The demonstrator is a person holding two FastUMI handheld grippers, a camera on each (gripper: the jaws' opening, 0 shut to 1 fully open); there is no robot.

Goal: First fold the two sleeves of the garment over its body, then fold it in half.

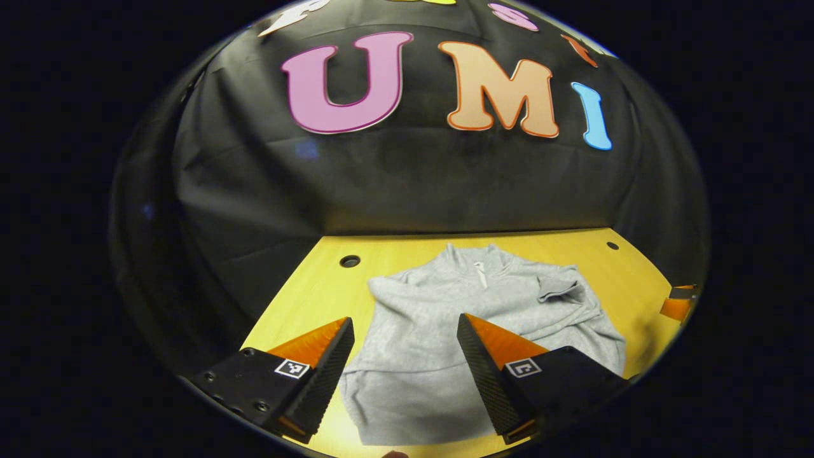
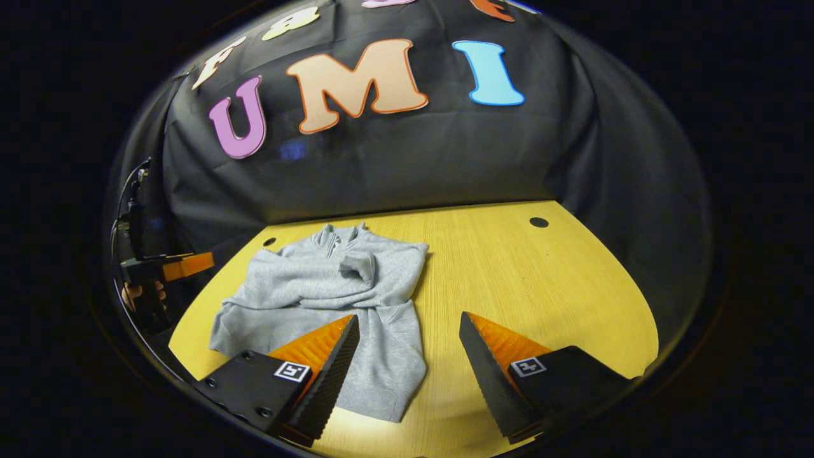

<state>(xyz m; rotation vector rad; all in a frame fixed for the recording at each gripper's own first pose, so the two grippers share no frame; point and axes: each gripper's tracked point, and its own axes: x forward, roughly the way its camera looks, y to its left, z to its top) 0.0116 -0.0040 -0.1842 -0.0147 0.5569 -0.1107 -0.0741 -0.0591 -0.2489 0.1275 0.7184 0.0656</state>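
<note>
so the grey sweatshirt [image 1: 458, 318] is lying flat on the yellow table [image 2: 540, 286], collar toward the back edge by the wall, hem near the front edge. looks like both sleeves are already folded over the body; you can see a cuff [image 2: 359, 267] sitting mid-chest. so i'd say the half fold is what's left. left gripper [image 1: 405, 356] hangs over the hem, released, nothing in it. right gripper [image 2: 409, 356] is also spread wide and empty, by the hem's corner. wood-grain top has a few round holes [image 2: 538, 222], black cloth wall behind.
</note>
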